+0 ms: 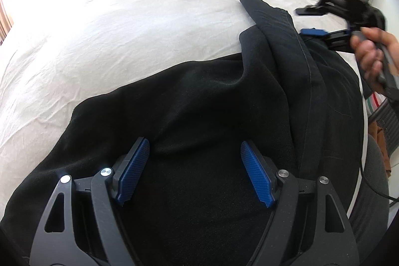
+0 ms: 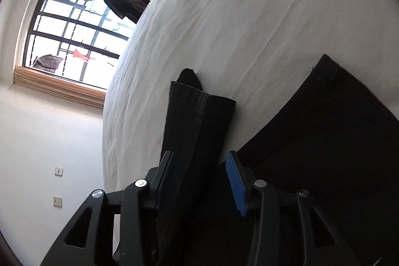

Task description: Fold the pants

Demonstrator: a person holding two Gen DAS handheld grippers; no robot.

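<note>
One bed (image 1: 129, 24) with a white sheet carries one pair of black pants (image 1: 199, 101). The pants lie near the bed's close edge, long axis running from the left gripper toward the right gripper, hem ends (image 2: 199, 96) pointing away across the sheet. Two grippers present. Left gripper (image 1: 194, 173) hovers over the cloth, jaws wide apart, holding nothing. Right gripper (image 2: 199, 178) has jaws apart, one pant leg lying between them, not clamped.
</note>
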